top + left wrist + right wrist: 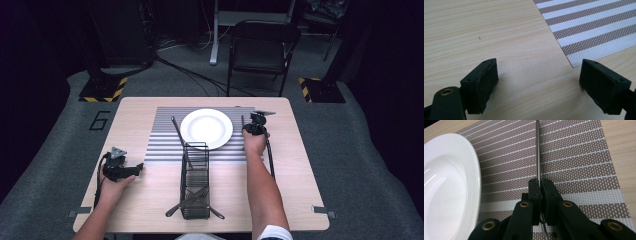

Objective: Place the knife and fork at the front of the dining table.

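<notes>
A white plate (206,128) (449,182) sits on a striped placemat (160,145) (574,157) in the middle of the wooden table (290,165). Just right of the plate, my right gripper (246,129) (540,181) is shut on a thin metal piece of cutlery (538,150) that lies along the mat, pointing away from me. My left gripper (141,167) (539,72) rests low over bare wood at the left, jaws wide open with nothing between them, near the placemat's corner (594,25).
A black wire cutlery caddy (195,180) stands in front of the plate with several utensils (195,201) lying in its near end. Another dark utensil (177,131) lies on the mat left of the plate. A folding chair (262,50) stands beyond the table.
</notes>
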A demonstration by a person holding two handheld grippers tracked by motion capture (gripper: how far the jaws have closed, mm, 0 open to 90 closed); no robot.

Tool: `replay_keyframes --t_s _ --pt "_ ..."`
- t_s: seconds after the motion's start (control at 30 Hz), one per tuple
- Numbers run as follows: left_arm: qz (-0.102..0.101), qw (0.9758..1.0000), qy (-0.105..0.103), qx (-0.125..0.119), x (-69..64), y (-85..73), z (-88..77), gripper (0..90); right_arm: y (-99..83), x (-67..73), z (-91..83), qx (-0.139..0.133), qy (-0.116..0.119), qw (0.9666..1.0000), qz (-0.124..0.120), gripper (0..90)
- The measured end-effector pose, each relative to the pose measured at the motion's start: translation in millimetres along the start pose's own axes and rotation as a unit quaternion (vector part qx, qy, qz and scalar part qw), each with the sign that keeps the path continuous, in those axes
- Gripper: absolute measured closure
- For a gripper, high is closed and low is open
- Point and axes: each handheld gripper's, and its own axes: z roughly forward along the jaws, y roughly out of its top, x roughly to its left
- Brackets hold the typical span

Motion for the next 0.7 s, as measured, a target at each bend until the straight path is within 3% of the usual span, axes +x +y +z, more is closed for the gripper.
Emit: replay_keyframes --t_s 0.4,0.7 --pt "0.001 1.0000 0.000 0.001 -0.2 0.0 -0.1 15.2 -0.3 -7.7 -2.5 -0.008 0.002 1.0000 0.004 83.2" --pt "0.001 1.0000 0.000 0.001 -0.2 0.0 -0.1 15.2 -1.4 -5.8 -3.5 -0.005 0.002 1.0000 0.006 82.4"
